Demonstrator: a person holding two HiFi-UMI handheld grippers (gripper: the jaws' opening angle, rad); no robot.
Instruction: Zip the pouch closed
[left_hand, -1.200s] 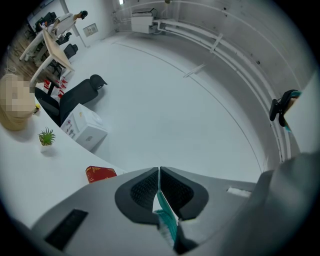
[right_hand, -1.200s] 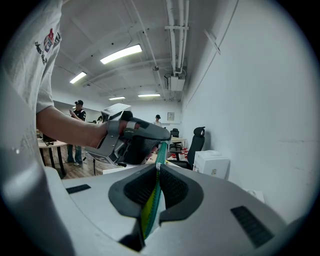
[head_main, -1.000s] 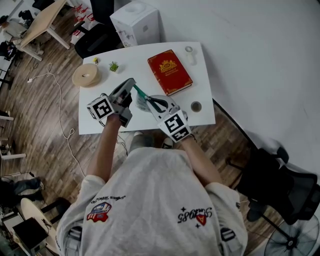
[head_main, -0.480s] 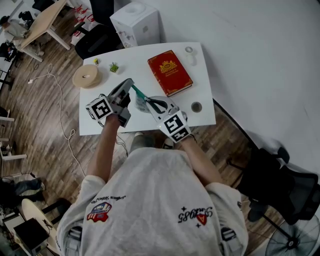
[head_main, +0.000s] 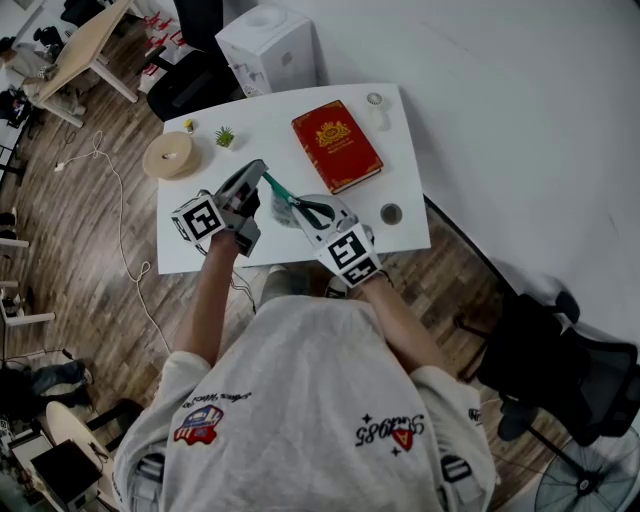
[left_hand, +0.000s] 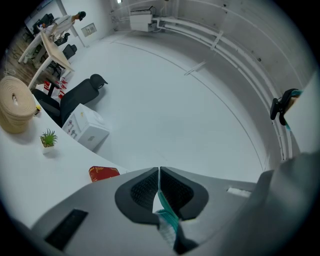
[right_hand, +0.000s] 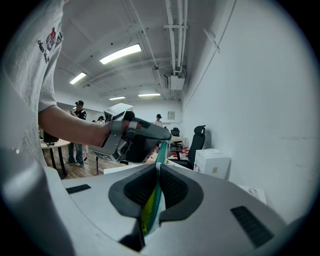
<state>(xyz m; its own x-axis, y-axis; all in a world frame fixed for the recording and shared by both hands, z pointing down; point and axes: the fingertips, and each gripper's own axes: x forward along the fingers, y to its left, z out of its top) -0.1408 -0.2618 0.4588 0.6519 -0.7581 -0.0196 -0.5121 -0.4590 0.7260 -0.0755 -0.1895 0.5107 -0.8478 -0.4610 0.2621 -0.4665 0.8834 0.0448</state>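
A small pale mesh pouch (head_main: 284, 208) with a teal zipper edge hangs above the white table (head_main: 195, 252), stretched between my two grippers. The left gripper (head_main: 264, 173) is shut on the far end of the teal strip; in the left gripper view the teal edge (left_hand: 168, 216) runs up between the closed pads (left_hand: 176, 189). My right gripper (head_main: 299, 205) is shut on the zipper edge closer to me, where a green and yellow band (right_hand: 151, 204) sits between its pads. From there the strip leads straight to the left gripper (right_hand: 161, 141). The slider itself is hidden.
On the table lie a red book (head_main: 337, 145), a tan tape roll (head_main: 168, 155), a tiny potted plant (head_main: 225, 136), a white cup (head_main: 377, 103) and a small round object (head_main: 391, 213). A white box (head_main: 268, 45) stands behind the table, an office chair (head_main: 560, 370) to the right.
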